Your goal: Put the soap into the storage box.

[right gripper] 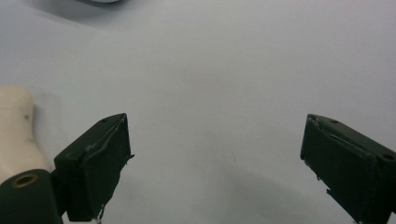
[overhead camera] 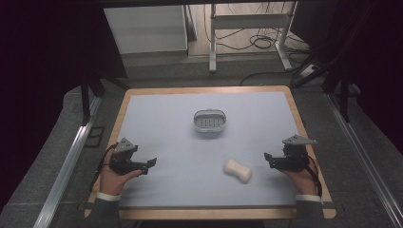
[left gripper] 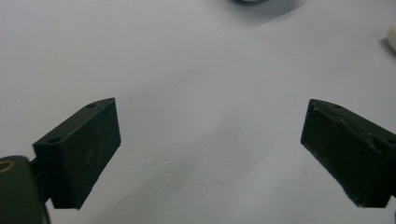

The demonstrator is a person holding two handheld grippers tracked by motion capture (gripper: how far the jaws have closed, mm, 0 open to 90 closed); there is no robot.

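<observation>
- The cream, waisted soap bar lies flat on the pale blue tabletop, near the front edge and right of centre. It is well apart from the small slotted soap dish, which sits mid-table.
- The right hand-held gripper hovers just beside the bar with its jaws spread wide and nothing between them. In the right gripper view the soap bar lies outside its left jaw, not in the gap.
- The left hand-held gripper rests at the front left, also spread and empty, well clear of both things.
- The likely step is the right hand picking up the bar. It would go best by swinging the gripper across until the narrow waist sits between the jaws, then lowering it before closing.
- Gripping at the waist should stop the rounded ends from squirting out. The surface may be slick, though the pictures are too soft to tell.
- The dish looks light, so the bar should be set down gently.
</observation>
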